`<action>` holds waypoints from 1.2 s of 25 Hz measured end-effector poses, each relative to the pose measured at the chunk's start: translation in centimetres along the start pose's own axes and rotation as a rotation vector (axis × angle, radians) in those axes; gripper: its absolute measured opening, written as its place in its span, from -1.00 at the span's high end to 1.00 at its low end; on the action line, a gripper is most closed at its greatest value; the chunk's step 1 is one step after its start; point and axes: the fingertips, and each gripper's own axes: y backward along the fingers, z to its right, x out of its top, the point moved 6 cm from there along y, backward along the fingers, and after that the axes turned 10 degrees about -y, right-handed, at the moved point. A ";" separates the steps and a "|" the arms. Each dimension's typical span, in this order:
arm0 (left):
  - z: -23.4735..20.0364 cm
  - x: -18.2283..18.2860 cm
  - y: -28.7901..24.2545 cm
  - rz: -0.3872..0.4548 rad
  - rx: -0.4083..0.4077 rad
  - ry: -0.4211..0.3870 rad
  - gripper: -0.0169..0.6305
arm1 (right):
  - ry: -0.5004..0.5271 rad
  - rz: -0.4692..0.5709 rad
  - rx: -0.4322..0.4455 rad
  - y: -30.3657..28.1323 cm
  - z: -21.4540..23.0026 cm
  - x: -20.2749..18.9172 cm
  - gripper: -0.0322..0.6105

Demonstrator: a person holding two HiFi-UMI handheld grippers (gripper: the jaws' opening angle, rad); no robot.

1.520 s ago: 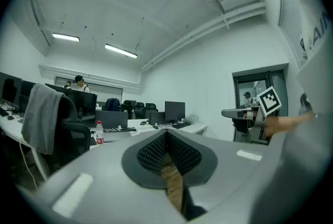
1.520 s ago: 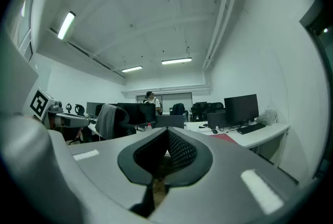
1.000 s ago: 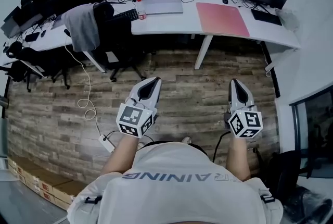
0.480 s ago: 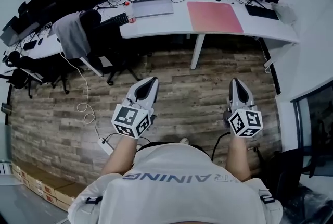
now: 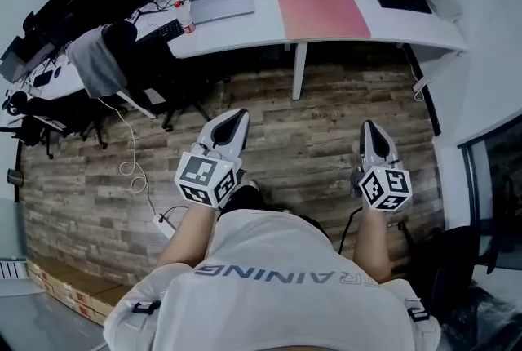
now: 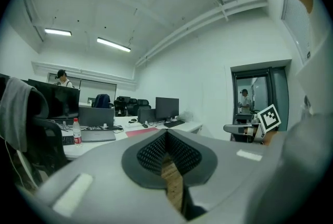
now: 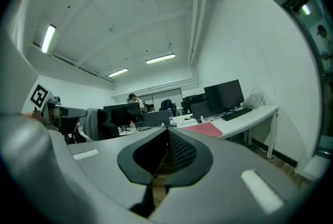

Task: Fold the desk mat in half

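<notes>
Ahead on the bench (image 5: 408,31), the desk mat (image 5: 324,15) is lying crosswise, well beyond you. You're holding the left tongs (image 5: 236,117) and right tongs (image 5: 369,128) clenched and empty, the right slightly nearer.

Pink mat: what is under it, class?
The mat lies flat on the white desk; a desk leg stands below. Whatever the mat covers cannot be seen.
</notes>
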 end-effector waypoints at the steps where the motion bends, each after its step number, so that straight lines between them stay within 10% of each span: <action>1: 0.3 0.1 -0.7 0.001 -0.012 -0.004 0.95 | -0.007 -0.004 -0.009 0.1 0.5 -0.1 0.85; 30: -14.2 -1.6 -24.8 0.006 -0.099 0.109 0.95 | 0.074 -0.103 -0.009 -25.5 3.7 5.2 0.85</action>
